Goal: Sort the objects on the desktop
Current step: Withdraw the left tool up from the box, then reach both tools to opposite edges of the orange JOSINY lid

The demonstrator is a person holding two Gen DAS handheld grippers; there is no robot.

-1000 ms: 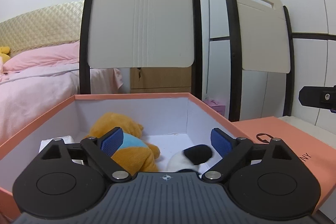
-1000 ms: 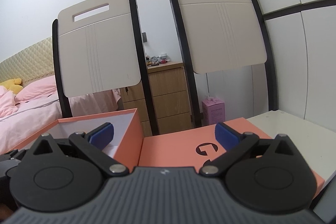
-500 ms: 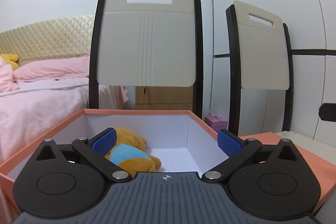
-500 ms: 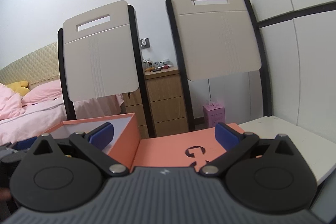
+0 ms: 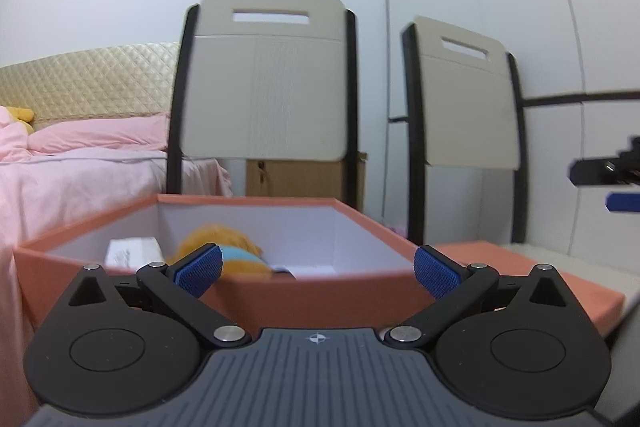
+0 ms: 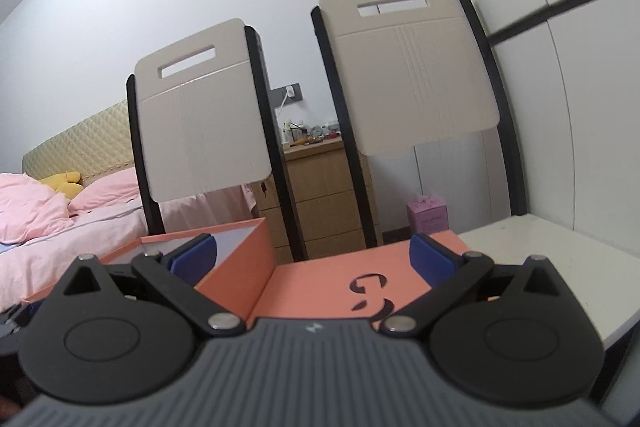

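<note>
An open salmon box (image 5: 304,291) with white inner walls stands on the white table. Inside it lie an orange plush toy with a light-blue patch (image 5: 224,251) and a white packet (image 5: 132,251). My left gripper (image 5: 316,271) is open and empty, in front of the box's near wall. The box's flat salmon lid (image 6: 332,283), with a black logo, lies to the right of the box (image 6: 236,259). My right gripper (image 6: 312,259) is open and empty above the lid's near part. Its tip shows at the right edge of the left wrist view (image 5: 612,187).
Two folding chairs (image 5: 264,87) (image 6: 416,67) stand behind the table. A bed with pink bedding (image 5: 80,163) is on the left. A wooden drawer unit (image 6: 324,191) and a small pink box (image 6: 428,219) stand by the wall. The white table (image 6: 532,247) extends right of the lid.
My left gripper has drawn back and lowered from over the box's inside to in front of its near wall. The black-and-white toy is now hidden. My right gripper has tilted slightly.
</note>
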